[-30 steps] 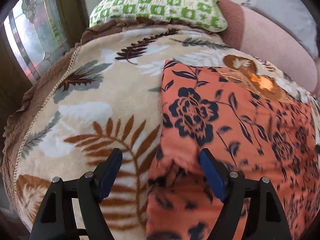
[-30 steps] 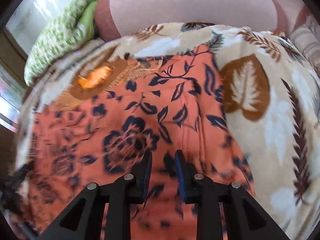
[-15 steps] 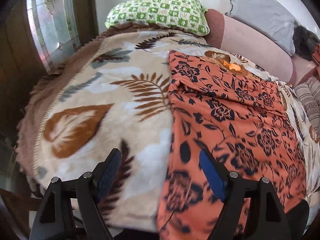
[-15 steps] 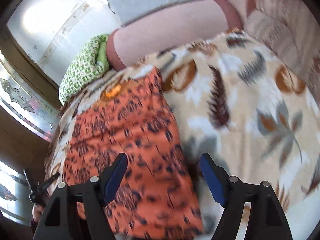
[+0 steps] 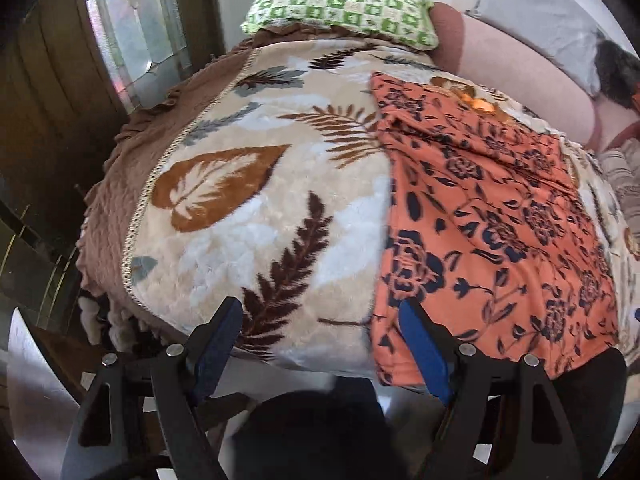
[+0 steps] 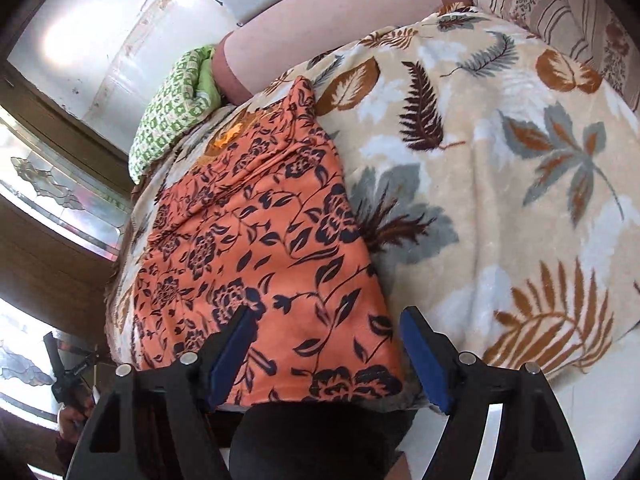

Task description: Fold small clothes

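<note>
An orange garment with a dark floral print [image 5: 492, 220] lies flat on a leaf-patterned blanket [image 5: 260, 216], its near hem at the bed's front edge. It also shows in the right wrist view [image 6: 264, 260]. My left gripper [image 5: 320, 340] is open and empty, held back from the bed's front edge, by the garment's near left corner. My right gripper [image 6: 324, 344] is open and empty, above the garment's near right corner. The left gripper shows small at the far left of the right wrist view [image 6: 68, 364].
A green checked pillow [image 5: 344, 8] and a pink bolster [image 5: 516, 80] lie at the head of the bed. A window [image 5: 132, 36] and dark wood wall stand to the left. Striped fabric [image 6: 560, 4] lies at the far right.
The right gripper was shut on the garment and has opened. Both grippers have pulled back from the garment toward the bed's front edge.
</note>
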Action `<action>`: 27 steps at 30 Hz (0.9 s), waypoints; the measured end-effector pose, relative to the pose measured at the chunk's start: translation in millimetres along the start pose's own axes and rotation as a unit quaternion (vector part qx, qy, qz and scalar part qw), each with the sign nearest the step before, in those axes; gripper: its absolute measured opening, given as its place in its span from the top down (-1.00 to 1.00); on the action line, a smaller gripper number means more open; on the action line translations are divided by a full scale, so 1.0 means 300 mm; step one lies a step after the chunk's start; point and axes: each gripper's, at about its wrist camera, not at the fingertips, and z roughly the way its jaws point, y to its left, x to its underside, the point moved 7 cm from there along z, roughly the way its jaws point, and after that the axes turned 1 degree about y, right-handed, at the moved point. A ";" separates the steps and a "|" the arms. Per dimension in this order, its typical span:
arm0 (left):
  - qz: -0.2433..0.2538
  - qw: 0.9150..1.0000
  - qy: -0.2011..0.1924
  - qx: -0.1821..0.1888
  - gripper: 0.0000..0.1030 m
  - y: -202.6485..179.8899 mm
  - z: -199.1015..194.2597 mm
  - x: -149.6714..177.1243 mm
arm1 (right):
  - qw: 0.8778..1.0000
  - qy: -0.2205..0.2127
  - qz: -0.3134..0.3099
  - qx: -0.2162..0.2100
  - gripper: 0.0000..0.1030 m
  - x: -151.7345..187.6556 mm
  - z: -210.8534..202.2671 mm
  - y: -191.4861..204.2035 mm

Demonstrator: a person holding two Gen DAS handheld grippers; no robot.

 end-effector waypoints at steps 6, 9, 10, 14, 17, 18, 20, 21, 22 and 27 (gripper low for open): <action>-0.012 0.996 0.023 0.080 -0.57 -0.070 0.048 0.031 | 1.000 -0.011 0.009 -0.008 -0.52 0.017 -0.018 0.016; -0.012 0.995 0.037 0.096 -0.54 -0.102 0.098 0.055 | 1.000 -0.013 0.008 -0.002 -0.52 0.019 -0.031 0.012; -0.016 0.994 0.042 0.100 -0.51 -0.108 0.111 0.062 | 1.000 -0.013 0.006 0.003 -0.52 0.018 -0.033 0.011; -0.042 0.987 0.065 0.141 -0.39 -0.129 0.154 0.094 | 1.000 -0.010 0.014 0.002 -0.52 0.002 -0.016 0.001; -0.045 0.986 0.080 0.142 -0.39 -0.140 0.183 0.098 | 1.000 -0.008 0.015 -0.003 -0.52 -0.008 0.009 0.006; -0.041 0.985 0.089 0.144 -0.39 -0.150 0.191 0.103 | 1.000 -0.008 0.011 -0.001 -0.52 -0.008 0.019 0.010; -0.034 0.985 0.095 0.143 -0.39 -0.167 0.200 0.113 | 1.000 -0.006 0.008 -0.001 -0.52 -0.005 0.038 0.011; -0.031 0.985 0.098 0.138 -0.39 -0.167 0.209 0.121 | 1.000 -0.004 0.009 -0.001 -0.52 -0.004 0.046 0.010; -0.031 0.985 0.103 0.132 -0.39 -0.161 0.219 0.127 | 1.000 -0.001 0.012 -0.001 -0.52 -0.003 0.058 0.006; -0.048 0.987 0.103 0.110 -0.39 -0.106 0.236 0.162 | 1.000 0.007 0.012 -0.004 -0.52 -0.010 0.081 -0.001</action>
